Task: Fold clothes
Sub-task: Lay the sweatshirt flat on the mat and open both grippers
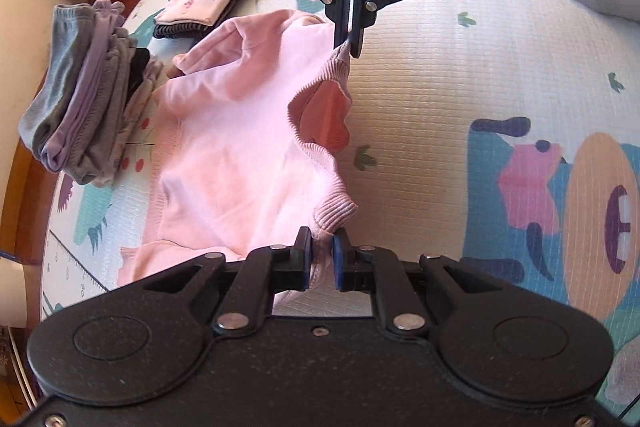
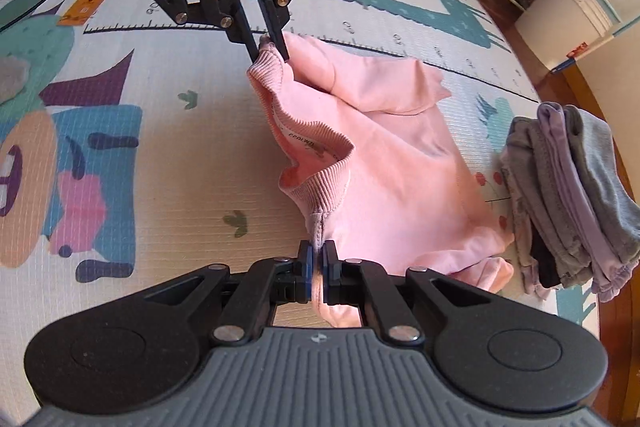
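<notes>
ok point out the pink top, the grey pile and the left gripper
pink top (image 1: pixel 224 147): left wrist view, middle of the body
grey pile (image 2: pixel 576 195): right wrist view, middle of stack
left gripper (image 1: pixel 322 255): left wrist view, between fingertips

We observe the pink sweatshirt (image 1: pixel 224 147) lying crumpled on the play mat (image 1: pixel 440 107), its ribbed neckline (image 2: pixel 316 183) gaping open.

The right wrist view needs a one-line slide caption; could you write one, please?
Both grippers, right and left, pinch the ribbed neckline of a pink sweatshirt over the play mat.
</notes>
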The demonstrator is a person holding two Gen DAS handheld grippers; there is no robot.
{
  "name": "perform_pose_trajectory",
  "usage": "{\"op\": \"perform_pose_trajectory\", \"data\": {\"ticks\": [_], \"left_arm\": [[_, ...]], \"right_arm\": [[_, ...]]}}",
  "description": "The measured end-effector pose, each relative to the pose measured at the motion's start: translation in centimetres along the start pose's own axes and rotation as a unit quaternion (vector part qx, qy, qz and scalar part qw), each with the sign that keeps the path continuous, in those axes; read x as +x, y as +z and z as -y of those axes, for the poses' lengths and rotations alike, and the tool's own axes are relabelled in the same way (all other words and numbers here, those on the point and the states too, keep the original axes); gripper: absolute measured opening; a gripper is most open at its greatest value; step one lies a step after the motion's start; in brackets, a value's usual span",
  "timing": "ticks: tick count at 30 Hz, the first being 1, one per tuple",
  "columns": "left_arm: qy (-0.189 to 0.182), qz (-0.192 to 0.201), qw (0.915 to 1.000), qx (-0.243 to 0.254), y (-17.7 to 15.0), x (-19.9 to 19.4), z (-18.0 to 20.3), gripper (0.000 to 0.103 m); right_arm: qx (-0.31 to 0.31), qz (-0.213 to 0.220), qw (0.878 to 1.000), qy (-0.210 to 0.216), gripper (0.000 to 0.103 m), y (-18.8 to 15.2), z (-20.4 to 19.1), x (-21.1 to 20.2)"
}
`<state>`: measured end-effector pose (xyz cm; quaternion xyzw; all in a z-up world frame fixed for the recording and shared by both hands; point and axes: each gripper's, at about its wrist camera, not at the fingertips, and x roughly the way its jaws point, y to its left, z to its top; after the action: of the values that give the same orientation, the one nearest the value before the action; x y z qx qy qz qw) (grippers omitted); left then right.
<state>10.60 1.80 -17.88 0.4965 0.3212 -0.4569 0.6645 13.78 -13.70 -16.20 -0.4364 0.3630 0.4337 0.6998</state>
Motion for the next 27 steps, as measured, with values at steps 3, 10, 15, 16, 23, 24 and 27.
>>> {"op": "perform_pose_trajectory", "data": {"ticks": [3,10,15,16,23,24,27], "left_arm": [[-0.029,-0.001,0.9994,0.019,0.0,0.4,2.0,0.009],[-0.085,-0.004,0.9941,0.067,0.0,1.3,6.6,0.009],[-0.136,-0.017,0.9866,0.089,-0.4,1.6,8.9,0.013],[-0.153,-0.023,0.9839,0.089,-0.5,1.6,9.1,0.024],[-0.163,-0.007,0.986,-0.034,0.0,0.9,4.2,0.032],[-0.152,-0.004,0.9864,-0.063,0.3,1.1,3.3,0.032],[-0.126,-0.004,0.9852,-0.117,1.1,2.0,2.1,0.032]], "right_arm": [[-0.023,-0.016,0.999,0.034,0.006,-0.8,-2.3,0.8],[-0.082,-0.042,0.99,0.111,0.006,-1.8,-7.3,1.5],[-0.121,-0.075,0.979,0.148,0.008,-2.6,-9.8,2.2],[-0.124,-0.092,0.975,0.158,0.009,-2.9,-10.2,2.5],[-0.089,-0.11,0.959,0.245,0.031,-3.2,-10.1,1.6],[-0.069,-0.103,0.961,0.249,0.031,-3.0,-9.4,1.3],[-0.021,-0.067,0.973,0.22,0.031,-2.2,-7.5,0.7]]}}
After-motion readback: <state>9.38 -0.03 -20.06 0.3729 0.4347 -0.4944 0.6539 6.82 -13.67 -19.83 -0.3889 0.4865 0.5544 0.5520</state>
